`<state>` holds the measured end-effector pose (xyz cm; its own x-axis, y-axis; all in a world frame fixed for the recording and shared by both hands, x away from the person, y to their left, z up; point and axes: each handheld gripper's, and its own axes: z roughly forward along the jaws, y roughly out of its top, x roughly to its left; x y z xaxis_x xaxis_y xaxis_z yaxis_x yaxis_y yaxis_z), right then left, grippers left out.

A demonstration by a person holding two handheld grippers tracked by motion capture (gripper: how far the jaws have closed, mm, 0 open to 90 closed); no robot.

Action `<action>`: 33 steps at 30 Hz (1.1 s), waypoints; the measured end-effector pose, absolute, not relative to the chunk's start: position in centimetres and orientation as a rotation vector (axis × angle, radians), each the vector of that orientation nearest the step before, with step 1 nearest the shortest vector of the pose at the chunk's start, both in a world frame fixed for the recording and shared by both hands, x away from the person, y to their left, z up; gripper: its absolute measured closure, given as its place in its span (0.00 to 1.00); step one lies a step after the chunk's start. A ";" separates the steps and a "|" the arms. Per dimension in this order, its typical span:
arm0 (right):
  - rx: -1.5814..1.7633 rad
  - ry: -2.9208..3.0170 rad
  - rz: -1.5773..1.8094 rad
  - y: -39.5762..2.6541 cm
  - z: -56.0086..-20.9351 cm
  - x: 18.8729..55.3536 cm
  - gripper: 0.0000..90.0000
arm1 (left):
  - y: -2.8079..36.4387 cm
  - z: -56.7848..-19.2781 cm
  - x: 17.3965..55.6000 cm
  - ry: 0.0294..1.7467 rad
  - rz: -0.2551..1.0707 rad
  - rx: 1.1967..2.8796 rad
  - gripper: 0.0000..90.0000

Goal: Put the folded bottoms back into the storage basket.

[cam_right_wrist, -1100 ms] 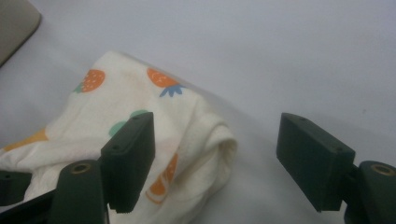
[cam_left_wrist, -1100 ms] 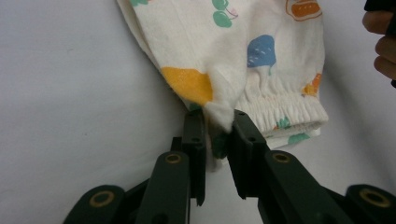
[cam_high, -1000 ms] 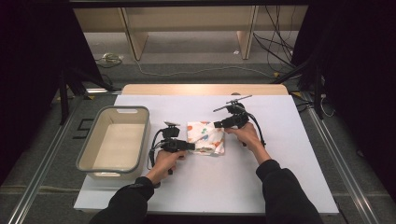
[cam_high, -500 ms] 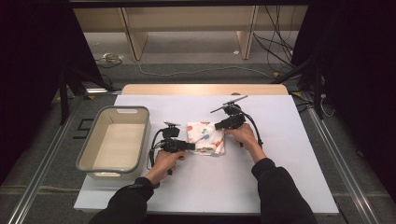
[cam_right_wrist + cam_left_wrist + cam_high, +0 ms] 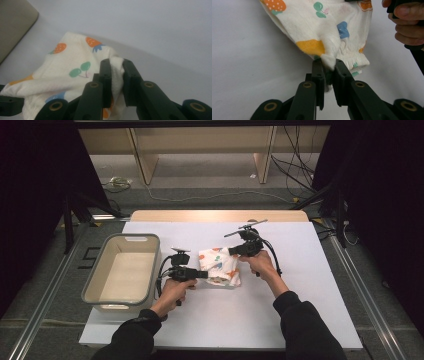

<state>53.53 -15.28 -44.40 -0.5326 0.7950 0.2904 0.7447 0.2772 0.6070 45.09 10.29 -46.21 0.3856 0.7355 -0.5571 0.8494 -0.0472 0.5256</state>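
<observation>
Cream cotton, printed with orange, green and blue fruit shapes, makes up the small garment (image 5: 220, 267) that I have in hand near the middle of the white table (image 5: 310, 285). It lies crumpled between my two grippers, just to the right of the grey tub (image 5: 122, 272), which stands near the table's left edge.

Left gripper (image 5: 202, 274): I hold it low and level, jaws pointing to the right in the high view. In the left gripper view, its jaws are closed to a narrow gap on a pinched fold (image 5: 328, 61) of the garment next to an orange patch; a gathered, elastic-looking hem (image 5: 355, 58) hangs beside the right jaw.

Right gripper (image 5: 231, 251): I hold it at the garment's far upper edge, jaws pointing left in the high view. Its jaws have just been closing, and the right gripper view shows cloth (image 5: 116, 67) bunched between them, so both pads press on fabric. That edge looks lifted slightly off the table, with the cloth sloping down toward the left gripper.

The right hand (image 5: 408, 21) shows in the upper right corner of the left gripper view.
</observation>
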 end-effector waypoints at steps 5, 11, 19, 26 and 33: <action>1.460 2.436 1.148 -15.0 -43.3 52.9 0.89 | 11.1 -45.0 44.6 1.353 -0.162 1.797 0.90; 1.440 2.409 1.207 -14.5 -42.0 52.2 0.90 | 12.3 -44.0 44.3 1.332 -0.162 1.781 0.90; 1.417 2.382 1.256 -14.0 -40.5 51.3 0.90 | 13.3 -42.6 43.7 1.289 -0.169 1.788 0.90; 1.390 2.366 1.304 -13.2 -39.3 50.5 0.90 | 14.3 -40.8 42.8 1.247 -0.134 1.800 0.90; 1.346 2.361 1.341 -11.9 -38.2 49.9 0.90 | 16.2 -39.2 41.9 1.219 -0.122 1.773 0.90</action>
<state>49.86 -11.92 -38.15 -0.6005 0.7389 0.3057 0.6408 0.2160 0.7367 41.90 16.15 -39.16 0.4985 0.6749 -0.5441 0.7692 -0.0550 0.6366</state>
